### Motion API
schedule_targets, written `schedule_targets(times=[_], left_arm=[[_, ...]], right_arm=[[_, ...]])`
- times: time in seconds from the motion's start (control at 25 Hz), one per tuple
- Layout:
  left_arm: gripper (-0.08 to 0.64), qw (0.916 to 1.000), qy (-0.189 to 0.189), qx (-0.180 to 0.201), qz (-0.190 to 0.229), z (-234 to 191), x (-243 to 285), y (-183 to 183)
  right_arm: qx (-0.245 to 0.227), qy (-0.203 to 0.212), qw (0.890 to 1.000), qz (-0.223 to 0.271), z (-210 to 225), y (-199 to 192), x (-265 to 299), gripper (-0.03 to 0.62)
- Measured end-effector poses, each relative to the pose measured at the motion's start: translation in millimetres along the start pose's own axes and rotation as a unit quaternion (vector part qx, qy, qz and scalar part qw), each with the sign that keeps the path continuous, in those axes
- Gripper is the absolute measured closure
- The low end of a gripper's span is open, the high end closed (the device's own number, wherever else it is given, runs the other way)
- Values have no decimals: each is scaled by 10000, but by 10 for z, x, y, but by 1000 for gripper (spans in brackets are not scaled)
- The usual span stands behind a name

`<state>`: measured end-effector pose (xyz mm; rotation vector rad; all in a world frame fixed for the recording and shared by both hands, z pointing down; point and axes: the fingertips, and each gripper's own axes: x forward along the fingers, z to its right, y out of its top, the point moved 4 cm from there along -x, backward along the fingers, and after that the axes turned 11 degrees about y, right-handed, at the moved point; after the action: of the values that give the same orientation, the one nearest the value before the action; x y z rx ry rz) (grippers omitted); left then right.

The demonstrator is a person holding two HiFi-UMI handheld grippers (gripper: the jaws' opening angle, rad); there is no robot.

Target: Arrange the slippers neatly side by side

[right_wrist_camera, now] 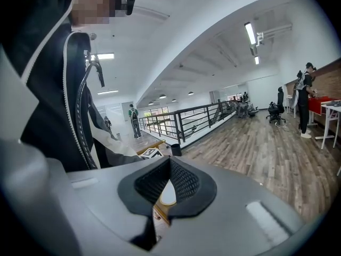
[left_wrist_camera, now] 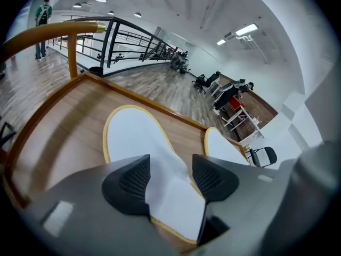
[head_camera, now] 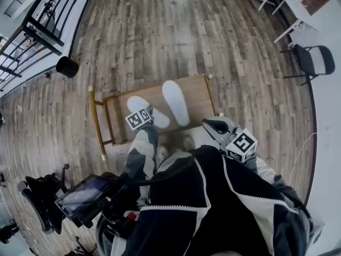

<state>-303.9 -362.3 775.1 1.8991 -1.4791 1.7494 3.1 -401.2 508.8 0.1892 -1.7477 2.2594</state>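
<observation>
Left tool (left_wrist_camera: 170,179) released, jaws wide apart astride the near slipper (left_wrist_camera: 139,143): white, flat, yellow-edged, lying on the wooden bench (left_wrist_camera: 53,127); second slipper (left_wrist_camera: 221,148), matching, just right of this tool, not parallel; right tool (right_wrist_camera: 169,188) clenched, empty.

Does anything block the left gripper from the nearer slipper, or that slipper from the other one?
Nothing visible does. The left gripper has open jaws either side of the nearer slipper, and only bare wood of the stand lies between it and the other slipper.
</observation>
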Motion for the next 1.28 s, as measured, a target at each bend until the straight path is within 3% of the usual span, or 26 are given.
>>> schedule_targets(times=[0.08, 0.12, 0.16, 0.36, 0.56, 0.96, 1.28], left_arm=[[362, 9997, 147, 173, -56, -60, 4, -27], [471, 9994, 192, 295, -62, -79, -1, -36], [515, 9990, 219, 389, -46, -94, -9, -37], [523, 9978, 242, 576, 204, -114, -90, 26], [525, 9907, 38, 1209, 627, 90, -371, 160], [526, 9545, -464, 2268, 1879, 597, -1332, 622], [526, 9112, -787, 2862, 2858, 716, -2387, 735]], right_arm=[[8, -26, 10000, -18, -10, -10, -14, 588], [11, -27, 10000, -28, -11, -15, -21, 588], [10, -19, 10000, -37, -8, -19, -24, 588], [20, 68, 10000, -14, 31, -28, 8, 588], [44, 304, 9995, 92, 15, 38, 149, 588], [-145, 1011, 9945, 215, -58, 220, 630, 588], [-216, 1245, 9914, 344, -85, 353, 937, 588]])
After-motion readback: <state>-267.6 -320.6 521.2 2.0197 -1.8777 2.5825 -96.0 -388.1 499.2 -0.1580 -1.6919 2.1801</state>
